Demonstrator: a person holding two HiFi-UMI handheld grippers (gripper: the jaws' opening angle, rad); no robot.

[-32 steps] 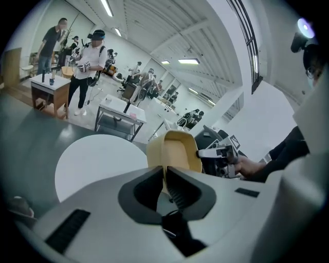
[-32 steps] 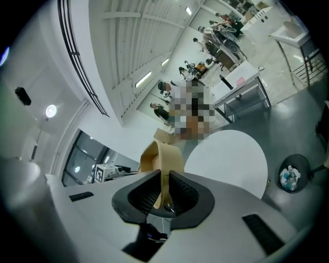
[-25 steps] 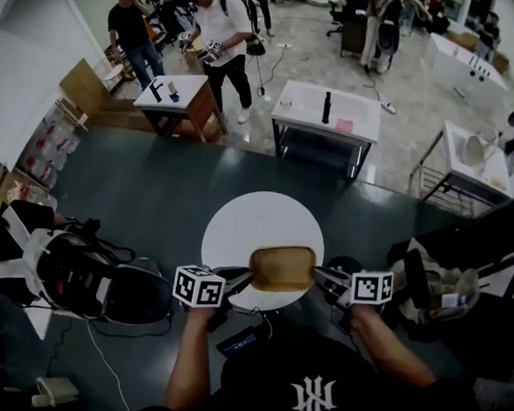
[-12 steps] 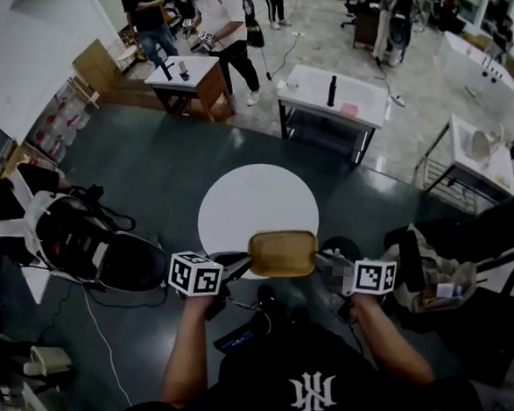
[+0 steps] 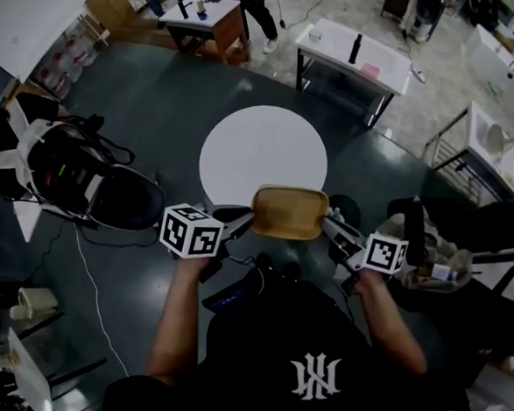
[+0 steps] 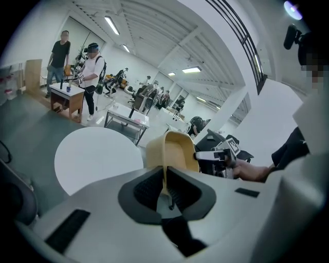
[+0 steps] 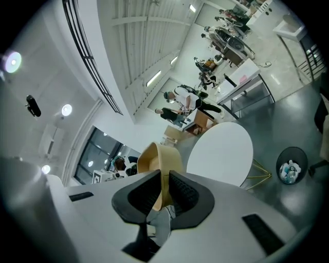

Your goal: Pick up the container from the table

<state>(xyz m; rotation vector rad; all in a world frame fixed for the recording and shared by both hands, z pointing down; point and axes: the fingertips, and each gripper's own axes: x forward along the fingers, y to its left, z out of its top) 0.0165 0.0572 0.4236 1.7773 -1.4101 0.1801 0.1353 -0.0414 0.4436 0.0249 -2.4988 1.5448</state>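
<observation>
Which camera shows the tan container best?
The head view: the whole tan container shows from above, held between the left gripper and right gripper. Each gripper view shows only its end, foreshortened, clamped in the jaws.

On your left a bulky black-and-white bag (image 5: pixel 74 183) lies on the dark green floor (image 5: pixel 157 123), a thin white cable (image 5: pixel 93 294) trailing on the floor near it. Ahead of you a white rectangular table (image 5: pixel 332 40) carries an upright black bottle (image 5: pixel 355 48) and a flat pink item (image 5: pixel 370 70), with a small wooden desk (image 5: pixel 230 27) to its left where two people (image 6: pixel 60 51) stand. To your right a beige bag (image 5: pixel 429 256) sits on a dark seat, and a black bin (image 7: pixel 291 164) holds crumpled waste.
</observation>
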